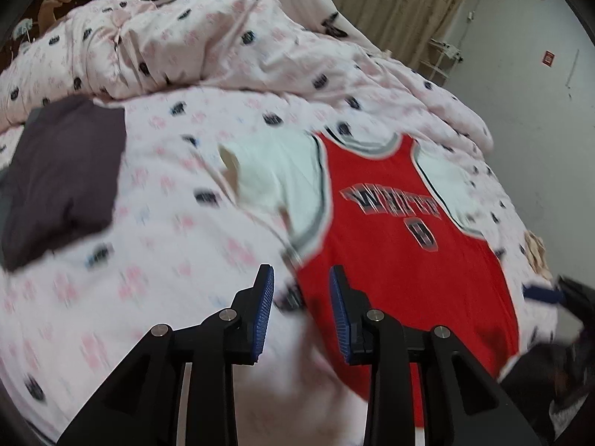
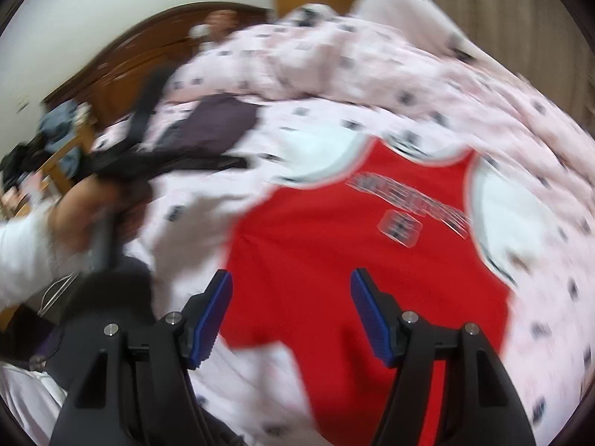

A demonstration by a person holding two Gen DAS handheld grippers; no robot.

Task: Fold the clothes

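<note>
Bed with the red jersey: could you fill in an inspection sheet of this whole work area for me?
Surface: bed under a pink patterned sheet, rumpled duvet at the far end.
Job's things: red basketball jersey lying flat, front up, unfolded, white fabric showing at its armholes; dark folded garment apart from it.
Clutter: small beige item at the bed's edge, blurred.
Grippers: left gripper open by the jersey's hem; right gripper open above the jersey.
Cables: nothing seen.
Surroundings: wooden headboard, curtains, white wall.

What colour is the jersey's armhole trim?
Grey-white trim on the red jersey; clearest in left wrist view.
</note>
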